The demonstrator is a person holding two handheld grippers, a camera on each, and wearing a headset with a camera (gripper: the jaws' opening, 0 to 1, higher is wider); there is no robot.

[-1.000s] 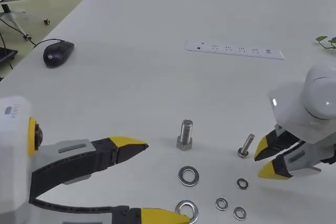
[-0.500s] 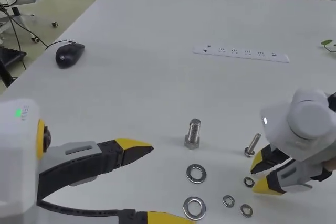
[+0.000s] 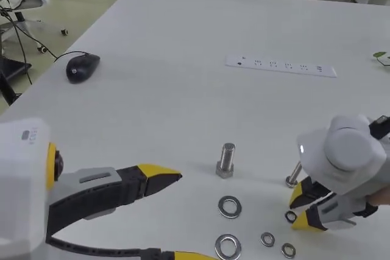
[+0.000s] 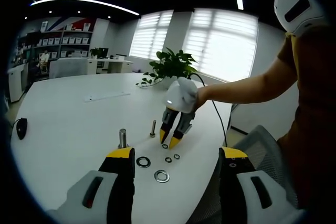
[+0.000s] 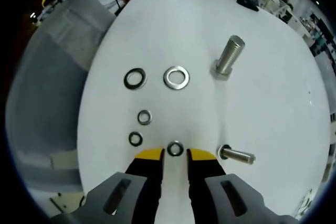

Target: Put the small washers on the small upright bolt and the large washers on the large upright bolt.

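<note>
The large upright bolt [image 3: 226, 161] stands mid-table, and the small bolt [image 3: 294, 175] stands to its right, leaning a little. Two large washers [image 3: 230, 206] [image 3: 228, 246] lie flat in front of the large bolt. My right gripper [image 3: 297, 210] is low over the table and open, its yellow tips on either side of a small washer [image 5: 175, 148] that lies flat. Two more small washers [image 5: 144, 116] [image 5: 135, 139] lie just beyond it. My left gripper [image 3: 180, 217] hovers wide open at the lower left, holding nothing.
A black mouse [image 3: 82, 66] with its cable lies at the far left. A white power strip [image 3: 280, 66] lies further back. The table's near edge runs close behind the washers [image 5: 100, 145]. A potted plant [image 4: 170, 66] stands at the table's far side.
My right gripper has come down and forward from beside the small bolt until its tips flank the nearest small washer. The left gripper has barely moved; the head camera shifted.
</note>
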